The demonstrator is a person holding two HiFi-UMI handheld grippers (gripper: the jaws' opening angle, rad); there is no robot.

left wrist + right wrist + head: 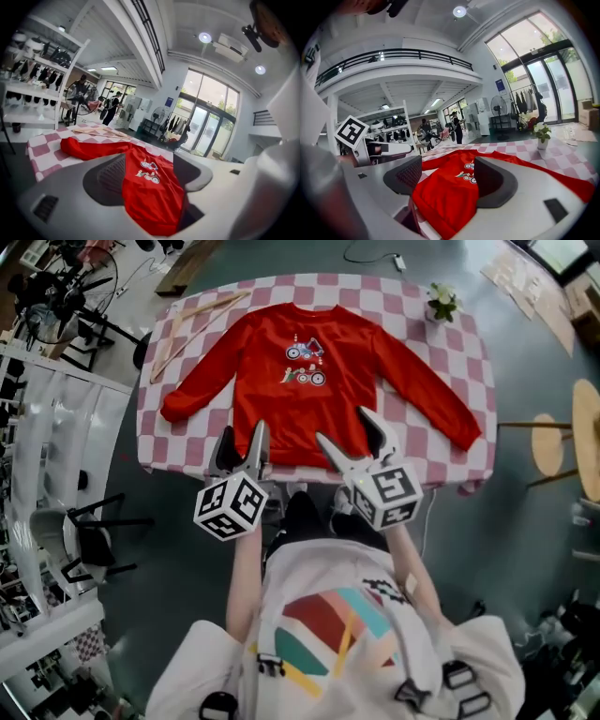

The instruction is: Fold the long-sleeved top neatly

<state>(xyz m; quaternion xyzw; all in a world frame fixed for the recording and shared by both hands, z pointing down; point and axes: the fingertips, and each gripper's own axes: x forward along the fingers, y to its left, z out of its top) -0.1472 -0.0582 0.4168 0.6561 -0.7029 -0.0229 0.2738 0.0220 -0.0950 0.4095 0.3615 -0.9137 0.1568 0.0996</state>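
Observation:
A red long-sleeved top [300, 399] with a small printed motif on the chest lies flat, front up, on a pink-and-white checked table [412, 306]. Both sleeves are spread out to the sides. My left gripper [241, 442] hovers open over the hem at the near edge, left of centre. Also open, my right gripper [345, 427] is over the hem right of centre. In the left gripper view the top [96, 148] runs away between the open jaws of the gripper [149, 174]. The right gripper view shows the top [440, 201] between that gripper's [449, 180] spread jaws. Neither holds cloth.
A wooden hanger [197, 320] lies at the table's far left corner. A small potted plant [441, 304] stands at the far right corner. A wooden stool [562, 442] is right of the table, a black chair [94, 521] and shelving at the left.

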